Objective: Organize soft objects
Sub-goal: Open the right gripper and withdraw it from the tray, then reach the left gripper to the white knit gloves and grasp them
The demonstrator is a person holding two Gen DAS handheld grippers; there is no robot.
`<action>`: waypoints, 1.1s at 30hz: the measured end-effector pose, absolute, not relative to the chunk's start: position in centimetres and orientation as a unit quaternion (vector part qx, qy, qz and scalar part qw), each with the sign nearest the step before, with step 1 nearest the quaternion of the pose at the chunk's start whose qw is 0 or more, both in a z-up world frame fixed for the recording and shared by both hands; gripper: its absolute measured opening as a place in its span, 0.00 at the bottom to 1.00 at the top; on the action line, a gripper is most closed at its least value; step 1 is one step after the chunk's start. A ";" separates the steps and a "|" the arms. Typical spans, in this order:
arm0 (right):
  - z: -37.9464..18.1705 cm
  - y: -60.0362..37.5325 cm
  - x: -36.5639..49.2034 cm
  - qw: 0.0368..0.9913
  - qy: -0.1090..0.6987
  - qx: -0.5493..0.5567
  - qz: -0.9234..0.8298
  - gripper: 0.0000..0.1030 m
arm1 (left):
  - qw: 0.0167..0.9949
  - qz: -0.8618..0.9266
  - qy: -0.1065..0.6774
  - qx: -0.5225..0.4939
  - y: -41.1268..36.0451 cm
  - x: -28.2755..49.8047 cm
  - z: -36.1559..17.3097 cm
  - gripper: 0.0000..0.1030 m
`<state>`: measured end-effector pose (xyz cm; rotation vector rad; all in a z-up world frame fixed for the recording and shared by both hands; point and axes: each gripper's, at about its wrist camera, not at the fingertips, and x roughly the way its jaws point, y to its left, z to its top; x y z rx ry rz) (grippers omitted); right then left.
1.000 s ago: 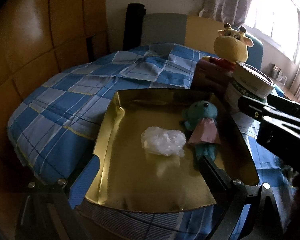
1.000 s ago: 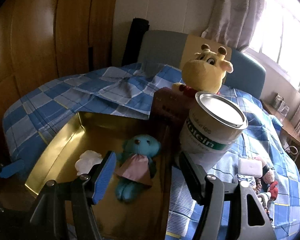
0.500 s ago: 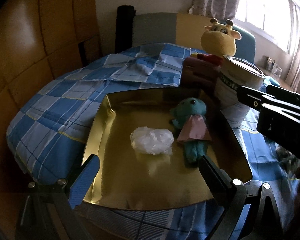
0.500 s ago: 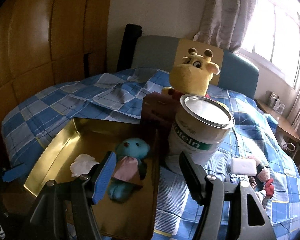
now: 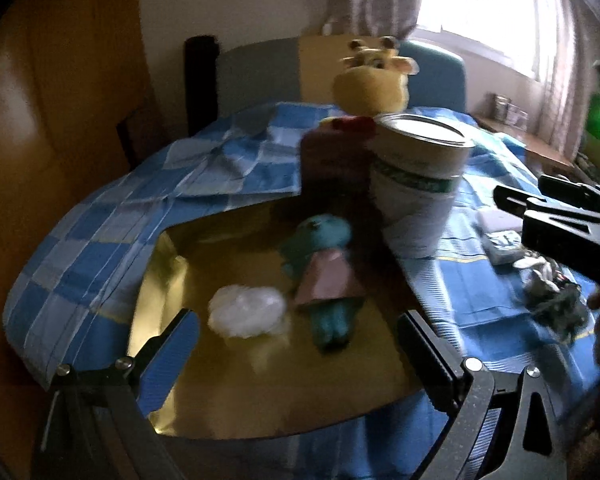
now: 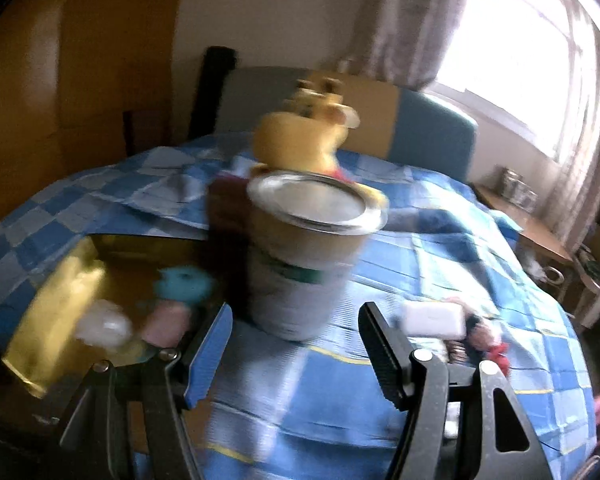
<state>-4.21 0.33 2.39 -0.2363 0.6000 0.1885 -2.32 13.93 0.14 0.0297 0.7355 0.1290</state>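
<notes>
A gold tray [image 5: 172,276] lies on the blue checked bed cover. In it are a teal plush bear with a pink dress [image 5: 326,276] and a white crumpled soft lump [image 5: 246,316]. My left gripper [image 5: 296,356] is open and empty, held above the tray's near edge. My right gripper [image 6: 296,354] is open and empty, over the cover in front of a large tin can [image 6: 308,256]. A yellow giraffe plush [image 6: 300,144] sits behind the can. A small doll [image 6: 486,336] and a white pad [image 6: 432,320] lie right of the can. The tray [image 6: 52,308] also shows at the right wrist view's left.
A dark red box [image 5: 332,164] stands between the tray and the giraffe. A dark tangled soft item [image 5: 556,304] lies on the cover at right. A wooden wall panel [image 5: 60,100] runs along the left. A bedside table [image 6: 540,232] stands under the window.
Both grippers have swung to the right and pulled back. The tray and its toys have shifted left in both views. More of the items right of the can now show.
</notes>
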 end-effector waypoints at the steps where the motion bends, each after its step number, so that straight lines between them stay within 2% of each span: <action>1: 2.4 -0.8 -3.9 0.944 0.297 -0.115 0.080 0.65 | 0.932 0.057 0.358 0.019 13.5 -2.2 0.3 0.97; 11: 2.1 -15.2 -0.8 0.944 0.319 -0.046 -0.064 0.65 | 0.934 0.003 0.351 0.063 8.5 -1.2 0.8 0.97; 20: -0.4 -25.9 0.0 0.929 0.330 0.049 -0.158 0.65 | 0.929 -0.024 0.359 0.088 5.4 0.1 0.2 0.97; 25: -1.9 -29.3 0.6 0.907 0.357 0.146 -0.167 0.65 | 0.920 -0.059 0.379 0.078 3.4 1.5 -0.7 0.97; 33: -2.8 -30.0 0.7 0.896 0.373 0.182 -0.157 0.65 | 0.902 -0.123 0.408 0.066 -0.5 4.0 -1.9 0.94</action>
